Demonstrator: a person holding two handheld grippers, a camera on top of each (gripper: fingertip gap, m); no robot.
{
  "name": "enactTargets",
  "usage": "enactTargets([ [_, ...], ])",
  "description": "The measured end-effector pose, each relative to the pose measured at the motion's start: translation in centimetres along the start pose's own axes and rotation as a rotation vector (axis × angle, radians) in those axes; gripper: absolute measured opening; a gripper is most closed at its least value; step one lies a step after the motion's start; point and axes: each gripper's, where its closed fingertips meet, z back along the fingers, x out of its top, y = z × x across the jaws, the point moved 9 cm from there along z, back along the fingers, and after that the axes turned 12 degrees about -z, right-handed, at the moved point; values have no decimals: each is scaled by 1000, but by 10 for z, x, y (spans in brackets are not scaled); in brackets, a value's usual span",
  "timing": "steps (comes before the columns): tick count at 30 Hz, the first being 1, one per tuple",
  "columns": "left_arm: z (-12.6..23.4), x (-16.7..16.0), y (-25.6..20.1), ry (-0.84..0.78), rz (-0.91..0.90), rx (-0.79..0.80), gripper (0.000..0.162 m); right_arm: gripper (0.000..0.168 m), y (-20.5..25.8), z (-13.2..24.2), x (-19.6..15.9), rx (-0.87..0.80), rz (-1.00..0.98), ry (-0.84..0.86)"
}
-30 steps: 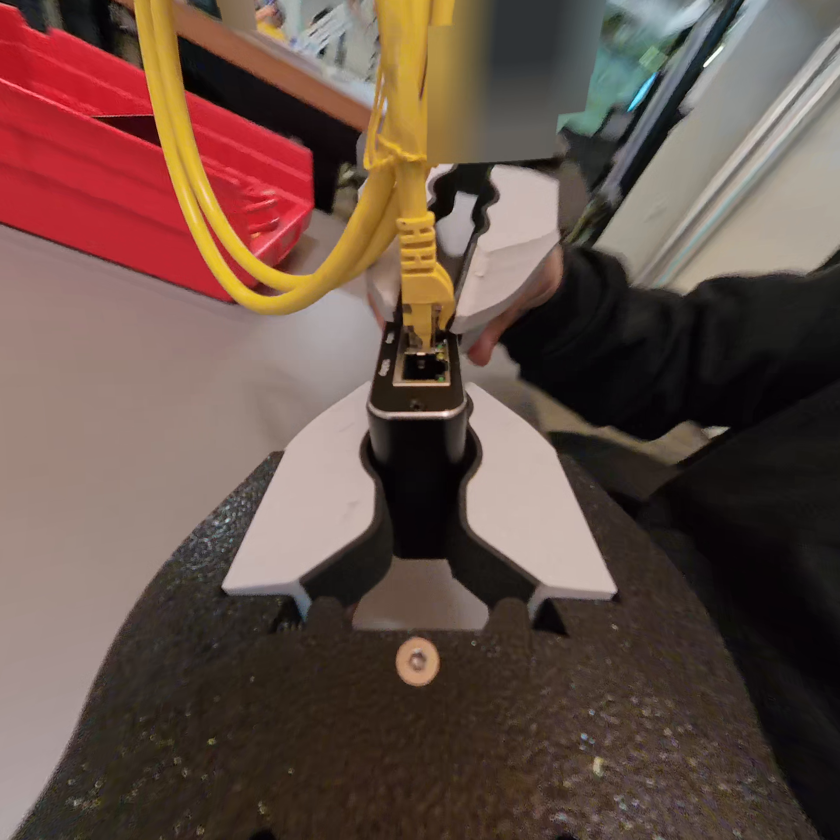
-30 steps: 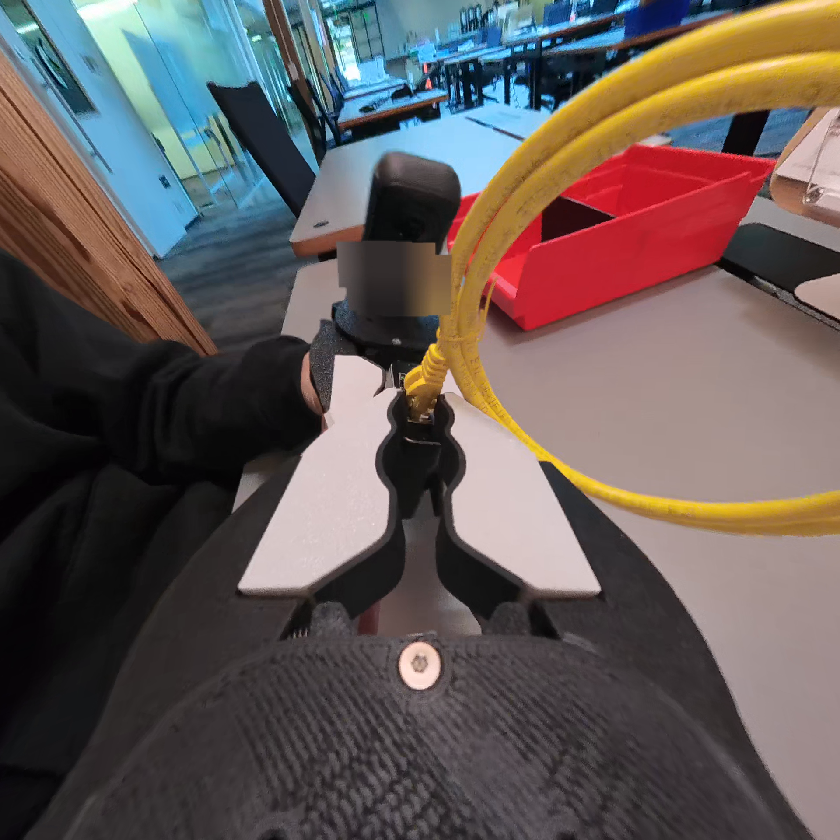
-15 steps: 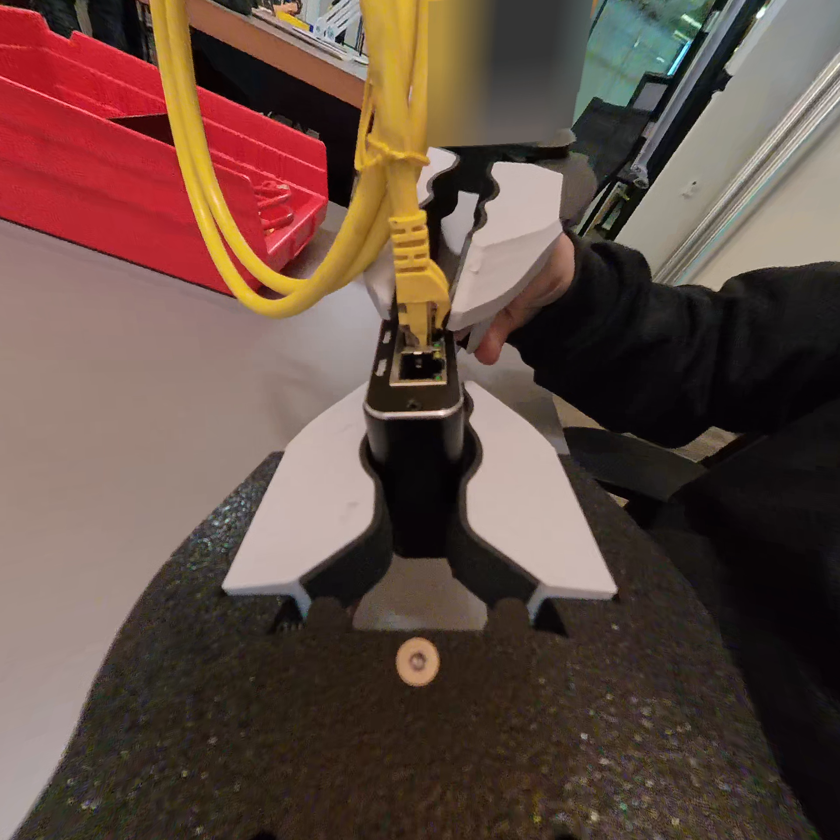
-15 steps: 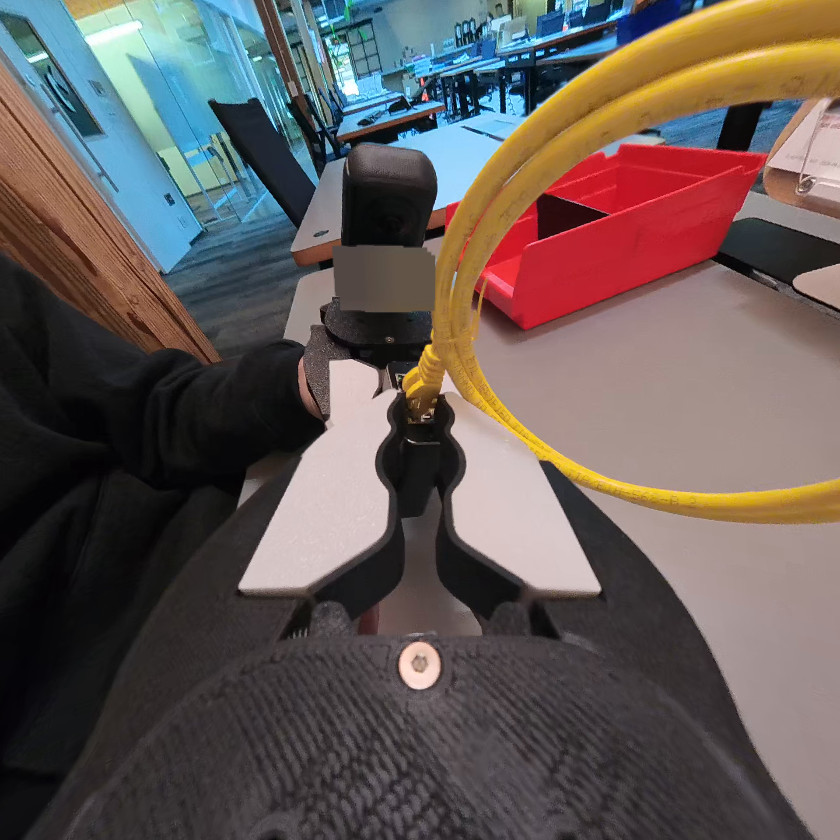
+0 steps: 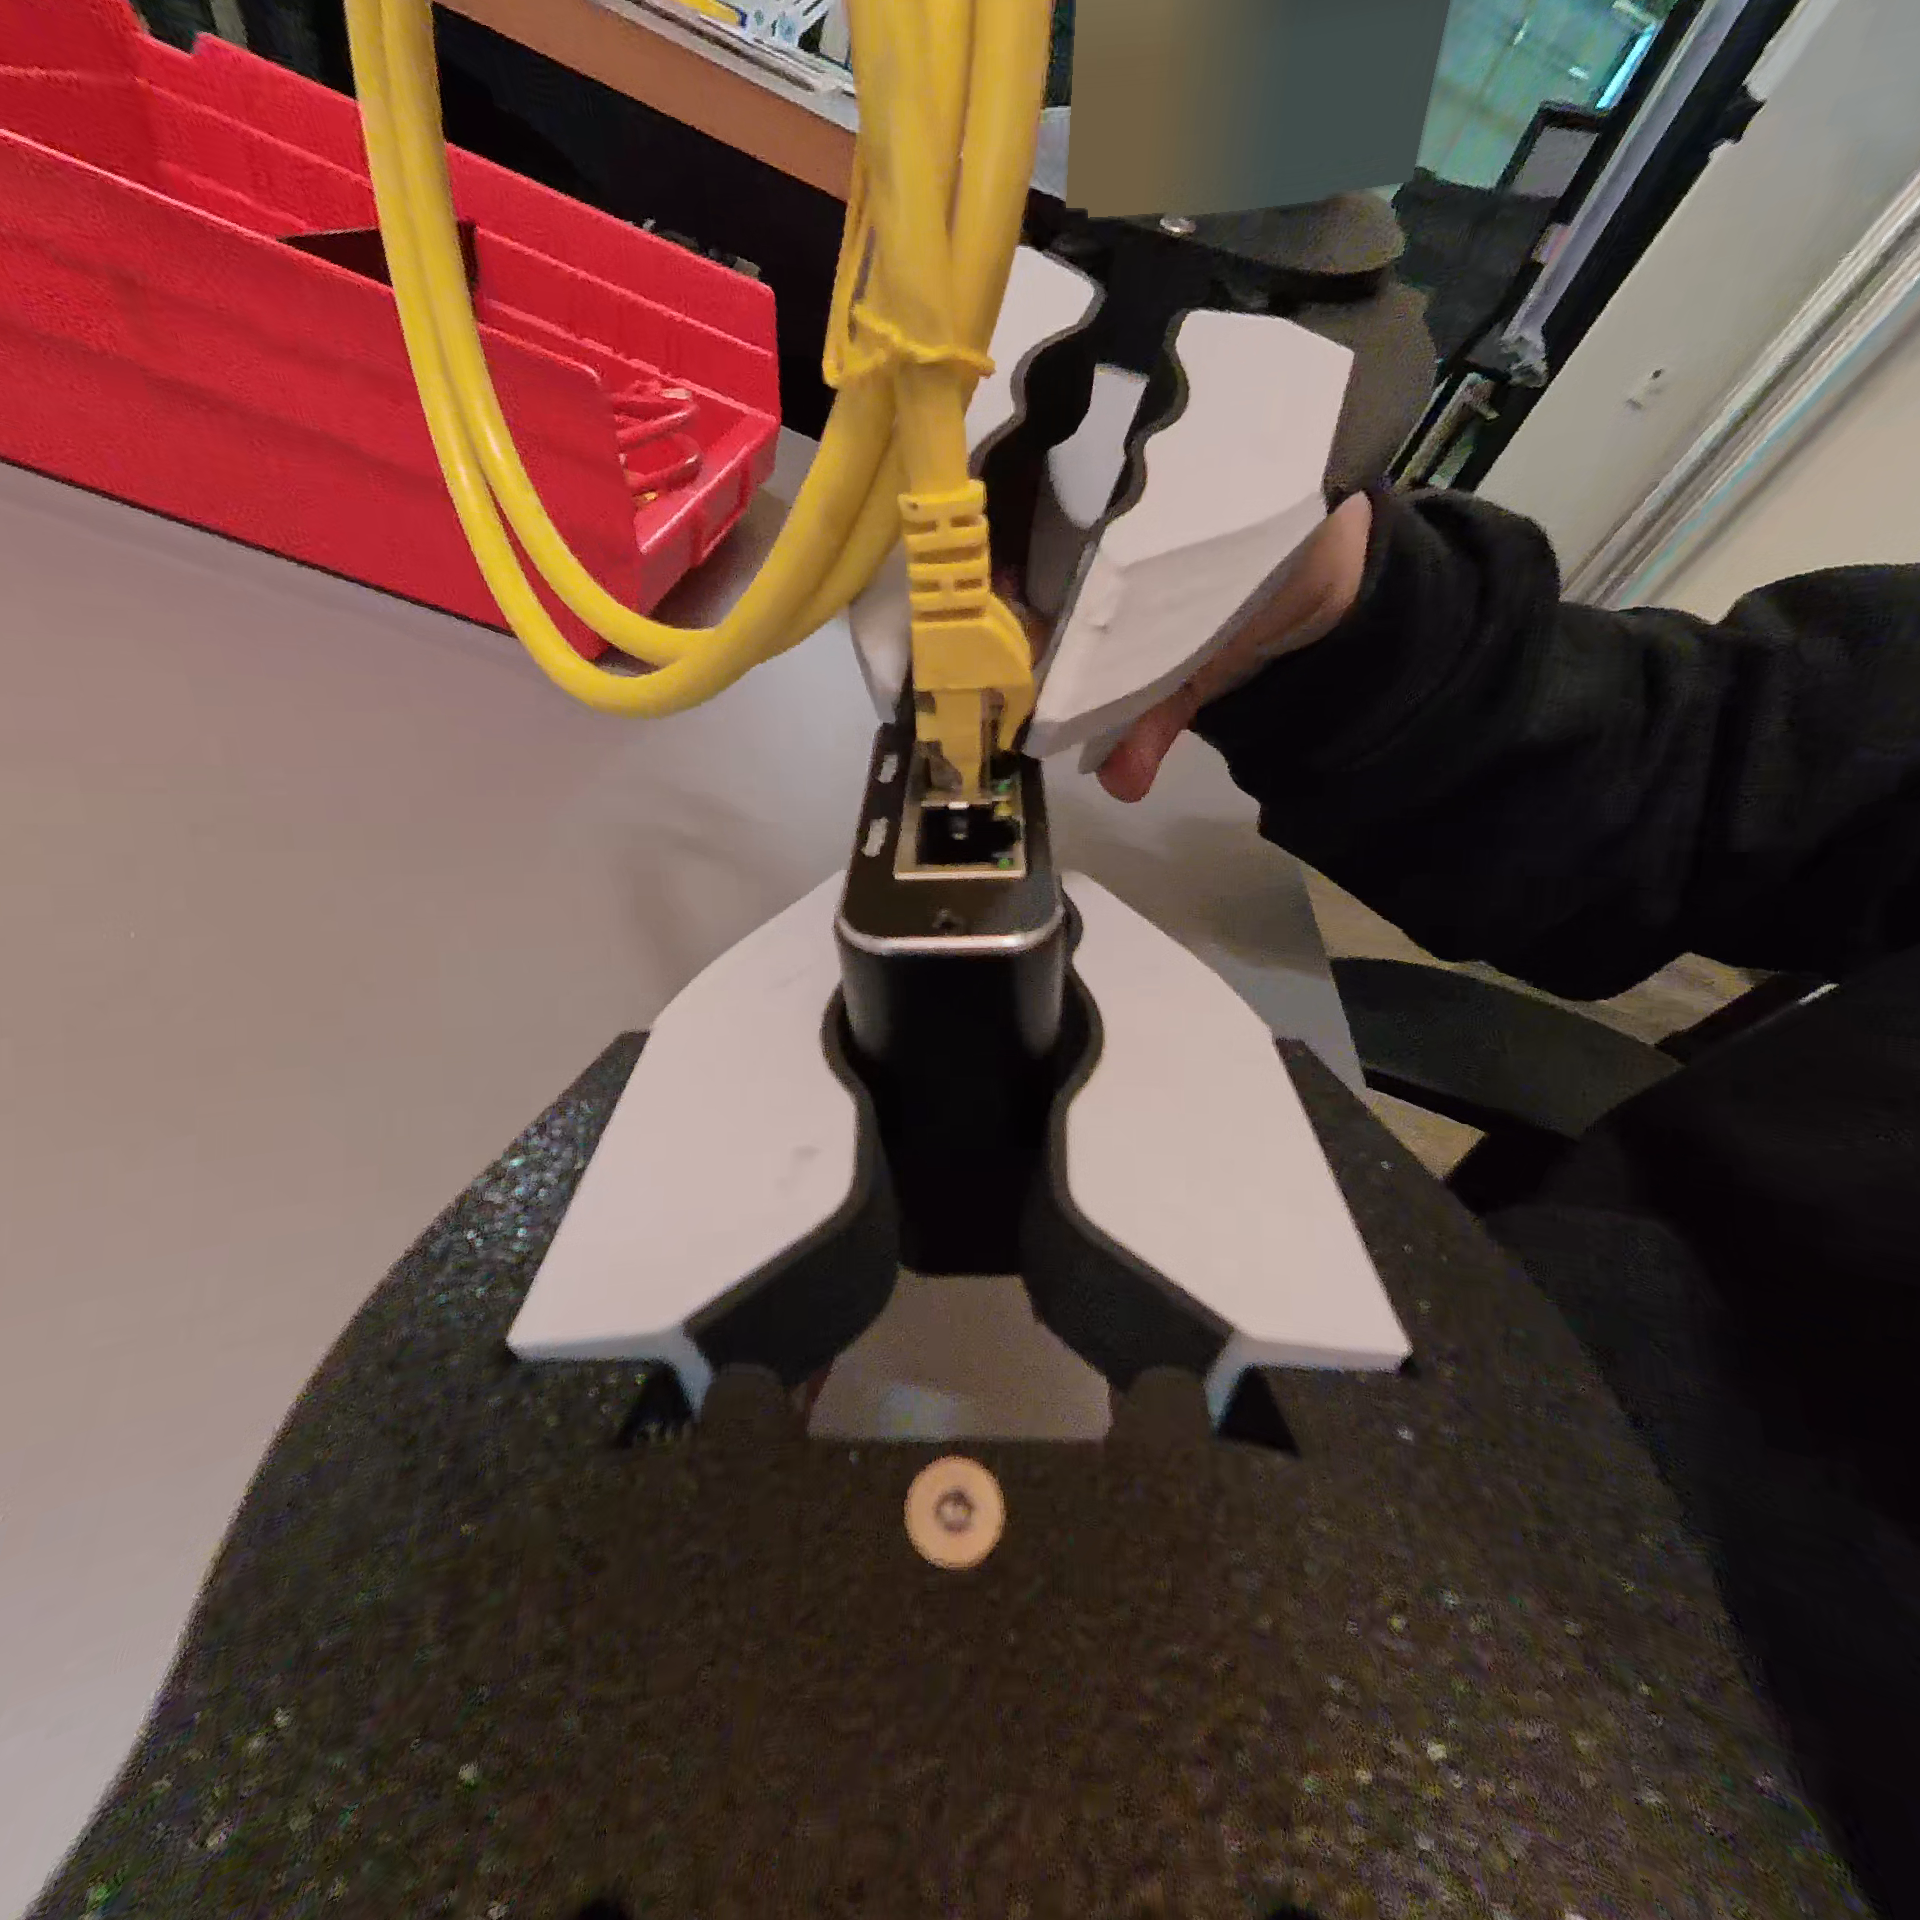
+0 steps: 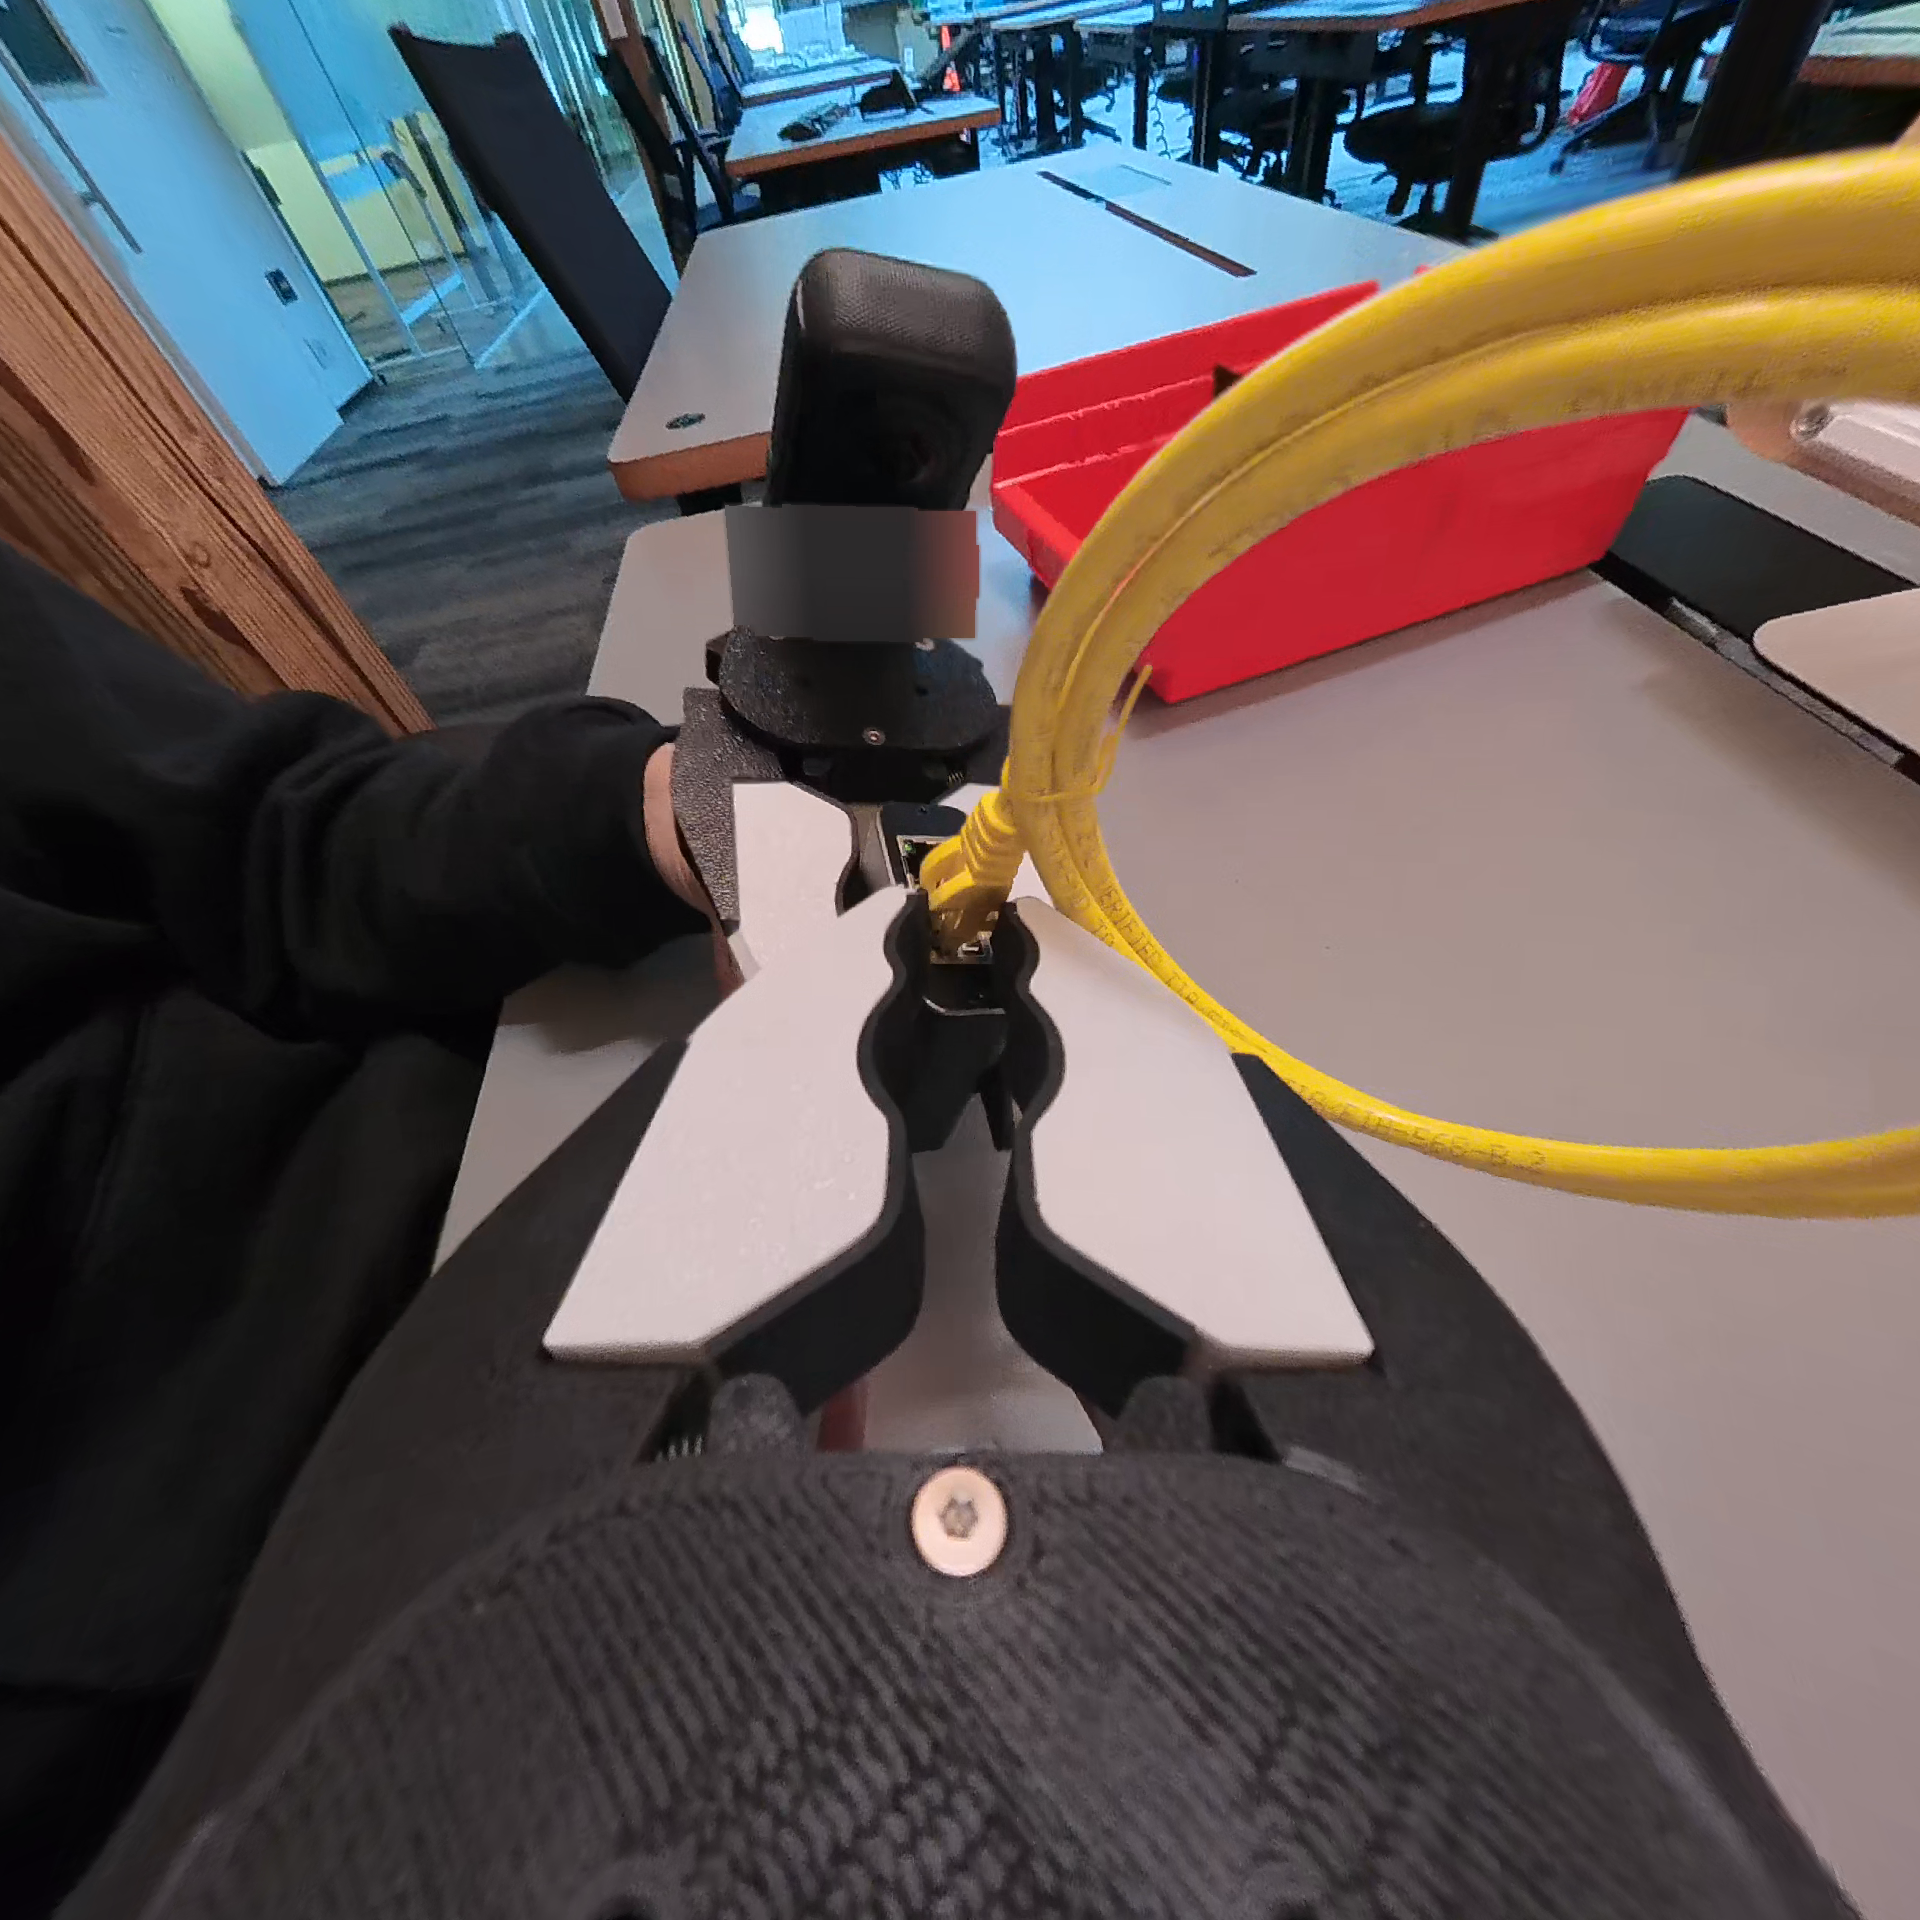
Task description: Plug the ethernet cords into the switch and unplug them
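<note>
While the left gripper [image 5: 956,935] stays clamped on the black switch [image 5: 951,997], the right gripper [image 6: 961,935], pinched on the yellow ethernet plug [image 5: 961,665] (coiled cord trailing), holds it end-on just ahead, at the switch's far port.

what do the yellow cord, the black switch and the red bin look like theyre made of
Yellow cord: flexible rubbery plastic jacket, smooth and slightly glossy; it bends in loose loops.

Black switch: probably metal or hard plastic with a satin black finish; a bright silvery rim edges its port face.

Red bin: moulded rigid plastic, matte and faintly textured, with thin stepped walls.
</note>
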Motion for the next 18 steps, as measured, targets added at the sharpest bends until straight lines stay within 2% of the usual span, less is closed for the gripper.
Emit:
enactTargets([
  [6,0,1,0,9,-21,27,29,14,-2,2,-2,10,-28,-32],
  [12,0,0,1,90,-84,97,29,13,-2,1,-8,-24,-24,-33],
  [15,2,7,1,72,-83,82,28,14,-2,2,-7,1,-63,-118],
  [18,5,16,-3,60,-102,73,28,14,4,3,-3,18,-5,-161],
])
